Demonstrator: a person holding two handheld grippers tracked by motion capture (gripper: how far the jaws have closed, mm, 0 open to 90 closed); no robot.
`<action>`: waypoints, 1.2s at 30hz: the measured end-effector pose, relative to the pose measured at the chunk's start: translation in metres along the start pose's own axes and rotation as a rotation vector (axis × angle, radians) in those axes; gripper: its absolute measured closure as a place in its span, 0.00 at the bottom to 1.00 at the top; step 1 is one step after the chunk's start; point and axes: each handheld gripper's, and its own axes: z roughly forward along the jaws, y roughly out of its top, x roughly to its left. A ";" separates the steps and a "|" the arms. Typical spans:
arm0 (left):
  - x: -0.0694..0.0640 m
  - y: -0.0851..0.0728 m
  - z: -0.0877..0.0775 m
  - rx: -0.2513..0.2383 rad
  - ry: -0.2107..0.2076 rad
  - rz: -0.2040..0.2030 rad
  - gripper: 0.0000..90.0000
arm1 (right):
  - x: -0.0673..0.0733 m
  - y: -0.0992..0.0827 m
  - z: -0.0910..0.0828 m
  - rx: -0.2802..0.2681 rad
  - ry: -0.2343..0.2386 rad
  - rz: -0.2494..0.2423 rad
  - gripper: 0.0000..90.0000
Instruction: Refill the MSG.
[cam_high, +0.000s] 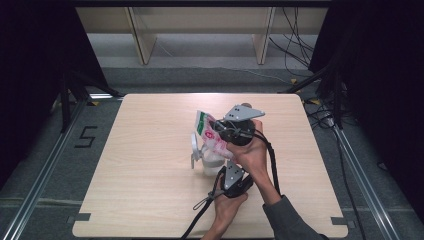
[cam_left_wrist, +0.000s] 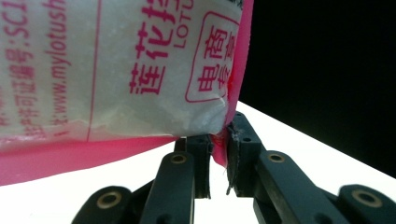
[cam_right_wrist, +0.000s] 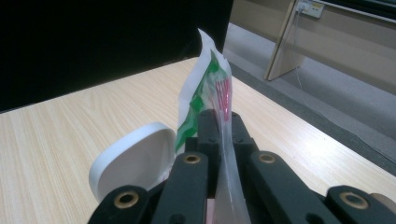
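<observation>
Both sets of fingers clamp the pink-and-white bag (cam_high: 212, 136) — my left gripper (cam_high: 233, 176) pinches its pink bottom corner, my right gripper (cam_high: 235, 131) nips the thin top seal edge. The bag hangs tilted above the white container (cam_high: 209, 159) with its flip lid (cam_high: 195, 145) open, mid bench (cam_high: 150, 190). My guess at the step: pouring in. To do it well — keep the mouth over the opening, lift the bottom corner slowly, don't let the seal slip. Print reads "LOTU", "www.mylotus…", red Chinese characters; the rest is cropped.
</observation>
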 end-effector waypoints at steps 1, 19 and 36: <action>0.000 0.000 0.000 0.001 0.000 0.001 0.89 | 0.000 0.000 0.000 -0.001 0.000 -0.002 0.98; -0.004 0.000 0.004 -0.062 -0.013 -0.076 0.89 | 0.002 0.001 0.002 -0.001 -0.001 -0.022 0.98; 0.002 0.003 -0.002 0.013 -0.005 0.022 0.89 | 0.004 0.003 0.001 0.008 0.007 -0.036 0.98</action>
